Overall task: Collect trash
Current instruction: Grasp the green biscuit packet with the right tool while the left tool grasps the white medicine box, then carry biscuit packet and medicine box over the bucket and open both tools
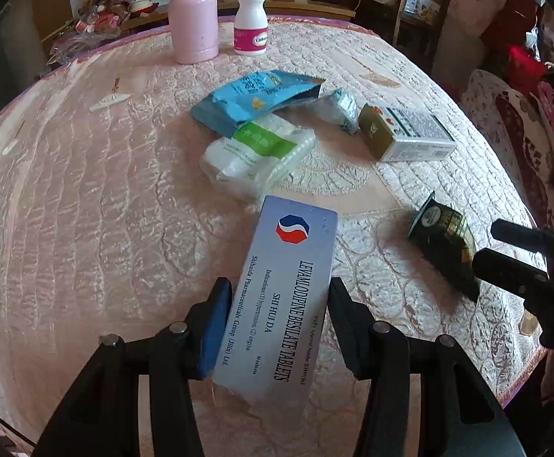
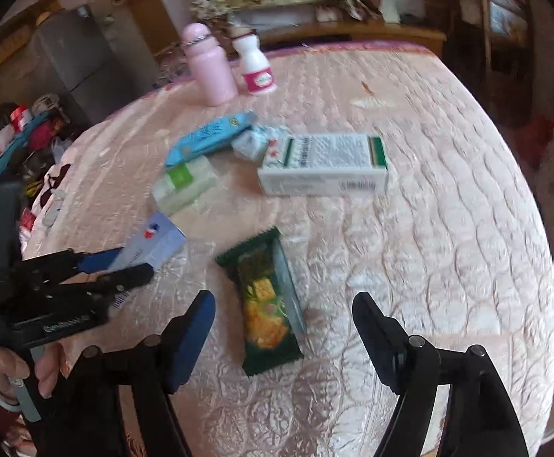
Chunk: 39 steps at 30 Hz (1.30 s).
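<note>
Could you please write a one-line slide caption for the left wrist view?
Left hand-held gripper clamps a tablet box above the quilted table.

Soft daylight falls evenly on the glossy pink tabletop (image 1: 86,190), short shadows lying beside the boxes, while the right wrist view is motion-blurred, the left sharp, and both bend and darken toward the corners.

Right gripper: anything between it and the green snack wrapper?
Nothing. Right wrist view shows the right gripper open around the green snack wrapper, only bare tablecloth either side.
</note>
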Motion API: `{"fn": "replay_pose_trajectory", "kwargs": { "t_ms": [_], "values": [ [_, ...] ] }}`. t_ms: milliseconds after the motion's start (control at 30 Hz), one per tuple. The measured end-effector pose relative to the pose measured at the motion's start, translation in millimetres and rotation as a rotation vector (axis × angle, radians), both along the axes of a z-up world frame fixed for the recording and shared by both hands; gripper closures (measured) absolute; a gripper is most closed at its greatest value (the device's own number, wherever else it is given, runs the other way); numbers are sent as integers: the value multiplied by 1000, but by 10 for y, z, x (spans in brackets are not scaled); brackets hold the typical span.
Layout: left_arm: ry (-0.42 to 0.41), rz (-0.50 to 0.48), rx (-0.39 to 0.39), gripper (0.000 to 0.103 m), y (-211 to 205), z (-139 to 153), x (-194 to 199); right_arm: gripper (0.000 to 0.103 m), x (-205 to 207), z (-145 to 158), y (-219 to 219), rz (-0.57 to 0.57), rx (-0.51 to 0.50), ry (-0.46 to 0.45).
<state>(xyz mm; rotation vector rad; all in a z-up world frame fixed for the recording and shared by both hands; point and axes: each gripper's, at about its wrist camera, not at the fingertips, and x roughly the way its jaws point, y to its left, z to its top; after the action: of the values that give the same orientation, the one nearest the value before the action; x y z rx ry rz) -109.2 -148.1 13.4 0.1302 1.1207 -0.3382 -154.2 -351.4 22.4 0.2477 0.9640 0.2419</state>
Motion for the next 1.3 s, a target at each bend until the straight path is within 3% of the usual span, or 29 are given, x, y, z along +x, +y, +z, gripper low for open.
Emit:
{"fn": "replay_pose_trajectory", "kwargs": {
  "t_ms": [167,267,533,767,1300],
  "values": [
    [-1,7,1,50,-10,-19,-4,27,131,-74,276,80,-95,-14],
    [13,-5,-40,50,-10,31,-34,74,137,-189,329,80,-130,-7],
    [-39,-68,-88,50,-348,368,-173,74,-211,95,-64,-6,-86,-88],
    [-67,-169,-113,50,-996,514,-293,74,-523,315,-620,-144,-92,-124],
    [-101,-379,-144,50,-2396,662,-544,74,-1223,338,-1761,-423,-143,-104]
  ]
}}
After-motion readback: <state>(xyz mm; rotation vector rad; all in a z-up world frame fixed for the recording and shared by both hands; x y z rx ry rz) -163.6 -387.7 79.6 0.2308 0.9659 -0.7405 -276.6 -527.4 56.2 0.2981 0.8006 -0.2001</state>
